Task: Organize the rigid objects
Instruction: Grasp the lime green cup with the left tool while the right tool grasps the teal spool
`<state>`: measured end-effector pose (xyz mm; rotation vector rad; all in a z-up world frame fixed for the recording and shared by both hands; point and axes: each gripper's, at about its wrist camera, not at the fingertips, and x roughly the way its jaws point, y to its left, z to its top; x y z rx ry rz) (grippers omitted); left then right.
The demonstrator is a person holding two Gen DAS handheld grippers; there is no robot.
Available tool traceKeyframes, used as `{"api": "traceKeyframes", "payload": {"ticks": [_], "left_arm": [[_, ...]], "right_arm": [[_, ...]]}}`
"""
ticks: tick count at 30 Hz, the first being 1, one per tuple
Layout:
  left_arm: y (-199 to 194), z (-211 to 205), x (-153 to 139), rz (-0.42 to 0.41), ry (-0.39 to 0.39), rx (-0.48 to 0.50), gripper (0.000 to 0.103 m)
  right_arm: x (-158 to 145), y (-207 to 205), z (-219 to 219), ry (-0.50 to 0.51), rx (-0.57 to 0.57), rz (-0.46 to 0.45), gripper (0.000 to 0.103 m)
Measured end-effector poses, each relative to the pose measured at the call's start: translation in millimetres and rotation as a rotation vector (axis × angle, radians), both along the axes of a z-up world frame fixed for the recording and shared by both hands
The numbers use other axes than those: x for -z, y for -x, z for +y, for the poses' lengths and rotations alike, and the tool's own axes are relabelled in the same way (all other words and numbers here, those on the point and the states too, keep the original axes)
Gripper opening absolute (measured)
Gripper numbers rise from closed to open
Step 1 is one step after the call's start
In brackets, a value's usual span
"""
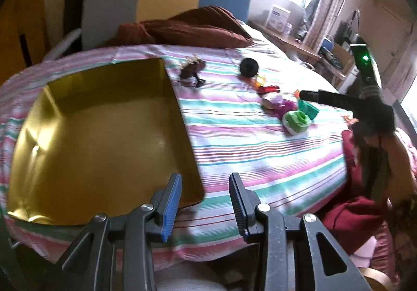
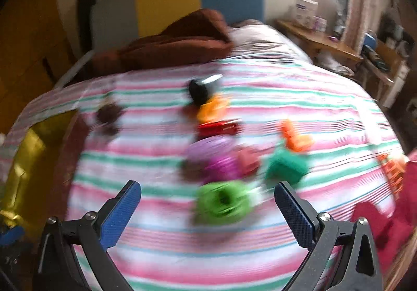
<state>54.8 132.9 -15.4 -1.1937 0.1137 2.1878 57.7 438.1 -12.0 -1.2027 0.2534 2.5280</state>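
the gold tray (image 1: 104,134) on the striped bed (image 1: 247,160) holds nothing yet, every toy, like the green one (image 2: 221,202), lies loose, and left tool (image 1: 206,202) and right tool (image 2: 208,212) gape empty.

Left wrist view: sits low behind left hand-held gripper (image 1: 206,202), angled down across striped bed (image 1: 260,150) from near edge, facing headboard and window. Gold tray (image 1: 99,139) close at left; toy cluster farther, mid-right.

Right wrist view: behind right hand-held gripper (image 2: 208,212), same downward tilt, same heading, nearer to toys; green toy (image 2: 221,202) just ahead between fingers. Picture motion-blurred.

Shared: bed, brown blanket (image 1: 187,27), headboard panels, toy cluster, gold tray (only sliver at left edge of right view). Right hand-held gripper shows at right of left view.
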Motion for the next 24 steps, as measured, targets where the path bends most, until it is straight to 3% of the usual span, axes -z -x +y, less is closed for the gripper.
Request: {"api": "traceKeyframes", "payload": {"ticks": [2, 7, 10, 13, 17, 24], "left_arm": [[4, 7, 0, -0.022, -0.011, 0.022, 0.038], [5, 33, -2, -0.019, 0.003, 0.11, 0.054], [6, 55, -5, -0.041, -0.021, 0.176, 0.065], [8, 83, -5, -0.044, -0.036, 0.246, 0.065], [9, 123, 2, -0.03, -0.012, 0.309, 0.065], [15, 174, 24, -0.025, 0.005, 0.369, 0.065]], "right_arm": [[1, 2, 25, -0.011, 0.013, -0.006, 0.103], [14, 6, 85, -0.05, 0.109, 0.013, 0.103], [24, 4, 103, 0.012, 0.149, 0.02, 0.103], [33, 8, 109, 0.1, 0.142, 0.002, 0.102], [43, 15, 109, 0.149, 0.11, -0.043, 0.086], [61, 19, 114, 0.217, 0.129, -0.101, 0.084]]}}
